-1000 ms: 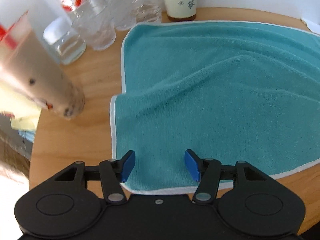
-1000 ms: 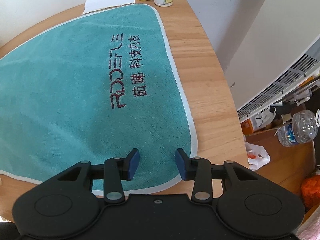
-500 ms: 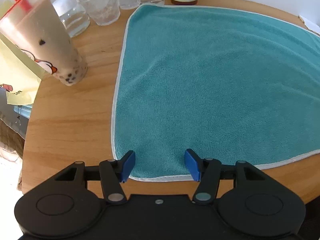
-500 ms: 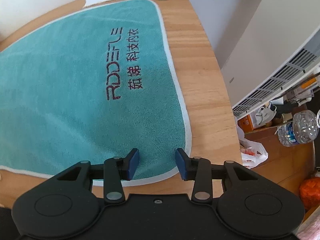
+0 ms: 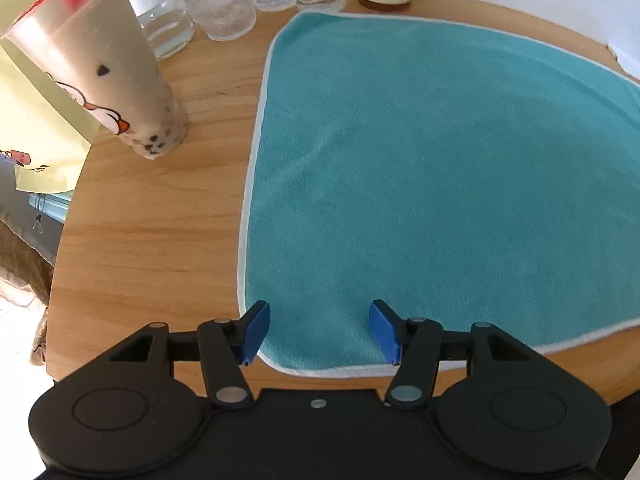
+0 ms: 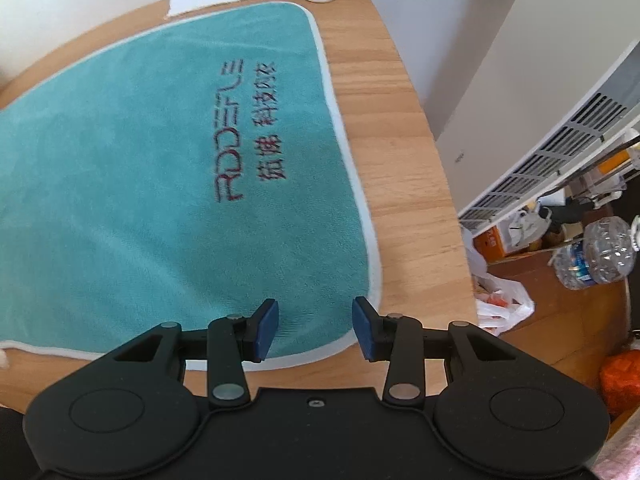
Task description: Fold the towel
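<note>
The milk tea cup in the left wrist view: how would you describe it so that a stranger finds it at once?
Start from the teal towel on the wooden table. Look to its left: a tall plastic cup stands there, in front of clear bottles. It alone holds beige tea with dark pearls, has a red straw and a cartoon print.

Domestic room: wooden surface carries a bubble tea cup and water bottles; air-conditioning unit and floor clutter alongside.
</note>
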Demonstrator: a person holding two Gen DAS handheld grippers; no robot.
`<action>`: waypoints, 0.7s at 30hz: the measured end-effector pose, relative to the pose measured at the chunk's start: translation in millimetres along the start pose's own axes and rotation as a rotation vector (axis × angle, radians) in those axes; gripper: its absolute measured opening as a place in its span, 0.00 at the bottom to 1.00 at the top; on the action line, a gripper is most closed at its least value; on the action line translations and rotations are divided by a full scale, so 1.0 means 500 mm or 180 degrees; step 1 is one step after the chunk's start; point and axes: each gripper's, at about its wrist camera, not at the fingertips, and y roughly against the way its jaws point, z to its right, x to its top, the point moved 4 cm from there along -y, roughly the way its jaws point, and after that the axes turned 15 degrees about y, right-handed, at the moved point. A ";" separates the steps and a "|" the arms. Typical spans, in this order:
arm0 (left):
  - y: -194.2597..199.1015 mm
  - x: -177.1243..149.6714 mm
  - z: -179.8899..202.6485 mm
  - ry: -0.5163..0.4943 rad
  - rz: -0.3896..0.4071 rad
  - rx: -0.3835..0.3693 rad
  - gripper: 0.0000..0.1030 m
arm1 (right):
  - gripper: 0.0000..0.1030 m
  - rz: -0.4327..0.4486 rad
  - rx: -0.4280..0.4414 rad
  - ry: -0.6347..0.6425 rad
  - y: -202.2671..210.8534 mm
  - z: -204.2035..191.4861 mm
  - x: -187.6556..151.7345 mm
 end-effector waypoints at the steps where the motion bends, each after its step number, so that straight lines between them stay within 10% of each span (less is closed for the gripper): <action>1: -0.001 0.001 0.001 -0.0010 0.0006 0.0014 0.55 | 0.44 0.0021 -0.0009 -0.0015 -0.001 -0.002 0.003; 21: 0.006 -0.045 -0.012 0.0246 -0.0158 -0.0018 0.56 | 0.45 -0.0143 0.0043 -0.0016 -0.011 0.003 -0.008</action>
